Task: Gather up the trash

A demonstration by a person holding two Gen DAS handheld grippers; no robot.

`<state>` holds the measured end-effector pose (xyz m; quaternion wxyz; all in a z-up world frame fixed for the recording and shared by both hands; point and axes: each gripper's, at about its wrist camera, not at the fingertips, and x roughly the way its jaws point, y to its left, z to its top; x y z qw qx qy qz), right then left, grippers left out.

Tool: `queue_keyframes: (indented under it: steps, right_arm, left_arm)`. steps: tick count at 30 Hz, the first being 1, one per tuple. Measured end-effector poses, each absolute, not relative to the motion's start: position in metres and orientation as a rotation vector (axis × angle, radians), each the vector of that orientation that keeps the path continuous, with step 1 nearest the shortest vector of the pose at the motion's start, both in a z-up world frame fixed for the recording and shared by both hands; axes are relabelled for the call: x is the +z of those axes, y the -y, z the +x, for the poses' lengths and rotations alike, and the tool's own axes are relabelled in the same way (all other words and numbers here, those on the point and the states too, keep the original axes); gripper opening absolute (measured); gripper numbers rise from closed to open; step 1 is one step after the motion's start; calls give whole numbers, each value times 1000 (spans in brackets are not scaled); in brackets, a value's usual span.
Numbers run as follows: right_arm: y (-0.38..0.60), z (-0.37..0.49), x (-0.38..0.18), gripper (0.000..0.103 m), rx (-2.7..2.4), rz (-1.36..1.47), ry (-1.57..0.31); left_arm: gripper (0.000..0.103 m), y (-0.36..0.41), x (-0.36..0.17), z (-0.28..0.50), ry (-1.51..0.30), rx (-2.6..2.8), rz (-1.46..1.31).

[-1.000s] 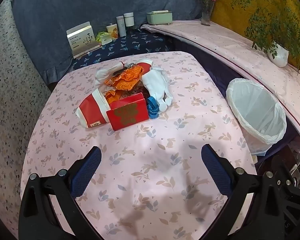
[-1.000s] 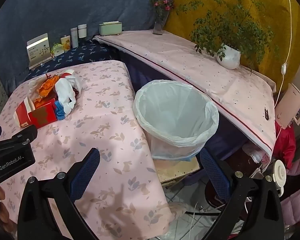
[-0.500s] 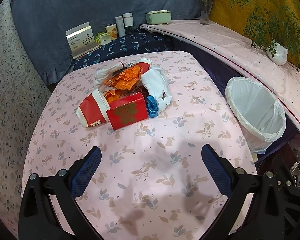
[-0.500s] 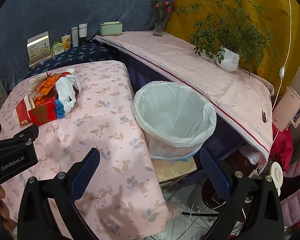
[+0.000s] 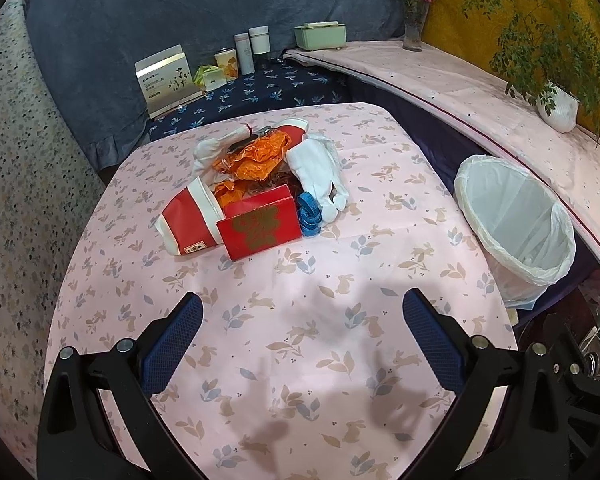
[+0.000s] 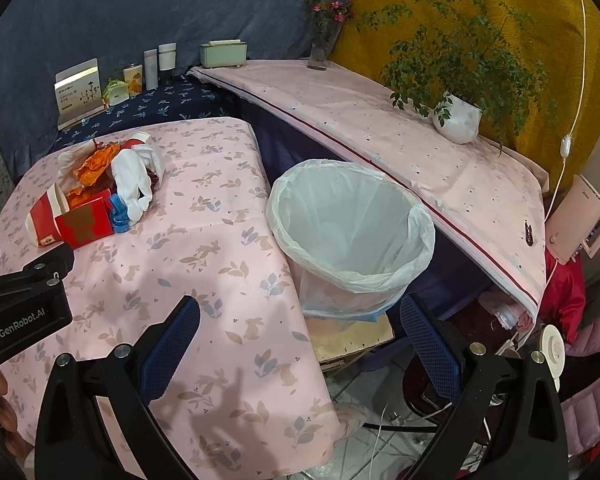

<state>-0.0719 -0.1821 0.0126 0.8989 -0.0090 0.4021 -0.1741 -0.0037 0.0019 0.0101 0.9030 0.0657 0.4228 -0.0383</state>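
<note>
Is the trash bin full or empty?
Empty, as far as it shows: the trash bin shows only bare white liner inside; its very bottom is hidden.

The bench [image 5: 308, 320] wears a pink rabbit-print cloth. A trash pile [image 5: 260, 184] lies toward 12 o'clock: red box [image 5: 260, 232], white glove [image 5: 320, 168].

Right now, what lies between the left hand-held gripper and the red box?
Only bare pink tablecloth lies between the open left hand-held gripper and the red box, shown in the left wrist view.
</note>
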Motion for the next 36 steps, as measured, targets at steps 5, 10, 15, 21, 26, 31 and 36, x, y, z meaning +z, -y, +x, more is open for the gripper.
queue_keyframes:
  steps: [5, 10, 15, 21, 26, 31, 36]
  right_arm:
    - [181, -71, 12, 96, -359, -19, -835]
    - [181, -71, 11, 96, -359, -21, -836]
    - [180, -71, 11, 96, -361, -20, -835]
    - [181, -71, 11, 96, -361, -18, -836]
    - [180, -71, 11, 96, -361, -17, -836]
    - [180, -71, 10, 96, -359, -16, -837]
    - [180, -71, 10, 96, -360, -15, -836]
  left_arm:
    - [96, -3, 9, -4, -875, -79, 132]
    - [95, -5, 8, -4, -875, -80, 130]
    - [95, -5, 5, -6, -874, -77, 128]
    - [95, -5, 5, -6, -872, -77, 126]
    - [95, -6, 4, -6, -873, -74, 125]
    - [95, -7, 5, -7, -872, -64, 122]
    - [95, -6, 4, -8, -873, -63, 122]
